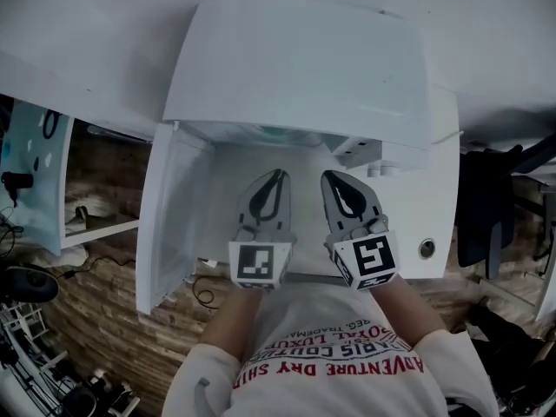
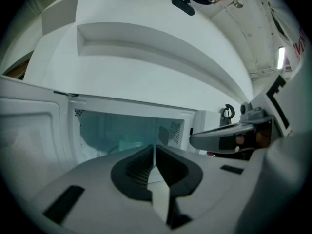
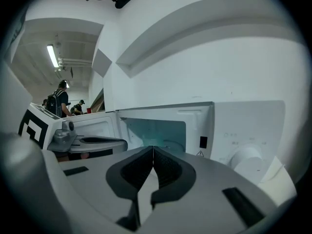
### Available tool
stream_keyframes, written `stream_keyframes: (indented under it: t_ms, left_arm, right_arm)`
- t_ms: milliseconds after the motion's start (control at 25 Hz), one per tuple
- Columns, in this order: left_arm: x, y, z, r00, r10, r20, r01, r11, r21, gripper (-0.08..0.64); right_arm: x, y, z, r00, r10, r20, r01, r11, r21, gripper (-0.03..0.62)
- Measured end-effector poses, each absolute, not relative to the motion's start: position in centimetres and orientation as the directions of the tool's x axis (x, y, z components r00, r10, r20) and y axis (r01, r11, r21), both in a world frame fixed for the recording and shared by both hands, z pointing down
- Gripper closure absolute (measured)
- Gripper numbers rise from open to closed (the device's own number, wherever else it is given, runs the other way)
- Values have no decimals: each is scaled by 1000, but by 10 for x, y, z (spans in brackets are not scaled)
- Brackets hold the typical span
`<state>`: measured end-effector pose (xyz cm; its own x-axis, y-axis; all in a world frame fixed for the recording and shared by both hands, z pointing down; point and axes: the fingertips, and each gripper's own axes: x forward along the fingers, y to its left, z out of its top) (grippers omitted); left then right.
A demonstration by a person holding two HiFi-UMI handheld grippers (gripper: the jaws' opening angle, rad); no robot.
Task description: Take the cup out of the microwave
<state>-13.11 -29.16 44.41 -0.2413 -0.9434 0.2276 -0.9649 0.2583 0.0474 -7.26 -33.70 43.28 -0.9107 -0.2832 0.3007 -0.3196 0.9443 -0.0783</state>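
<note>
Both grippers are clenched shut with nothing between their jaws. In the left gripper view, the left gripper (image 2: 154, 148) has its dark pads pressed together along one thin seam. The right gripper view shows the same for the right gripper (image 3: 153, 149). From the head view they sit side by side, near each other but not touching. The left one's marker cube (image 1: 261, 263) and the right one's marker cube (image 1: 370, 260) are close to the person's shirt (image 1: 330, 359).

Straight ahead of both sets of jaws stands the white microwave (image 1: 295, 68). Its door (image 1: 167, 220) is swung wide open on the far side of the left gripper, and the lit, greenish inside (image 2: 122, 128) faces the tips. Neither gripper is inside the opening; both are in front of it, above the white counter (image 1: 426, 207).

Ahead of the left gripper's tips, a pale shape (image 2: 127, 143) sits low inside the microwave. It is too faint to tell whether it is the cup, and no view shows the cup plainly.

Ahead and to the outer side of the right gripper is the control panel (image 3: 243, 126) with its round knob (image 3: 246, 158). Beyond the left gripper, in the right gripper view, people (image 3: 61, 99) stand far back in the room.
</note>
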Motion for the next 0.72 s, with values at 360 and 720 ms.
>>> stream_keyframes:
  t_ms: [360, 720]
  left_arm:
    - [-174, -319, 492, -258, -927, 273, -946, 300, 124, 388]
    - [-207, -352, 507, -229, -934, 273, -958, 266, 105, 230]
  right_arm:
    - [-98, -354, 463, -897, -275, 347, -326, 941, -96, 580]
    - [-112, -363, 481, -882, -267, 389, -331, 937, -107, 580]
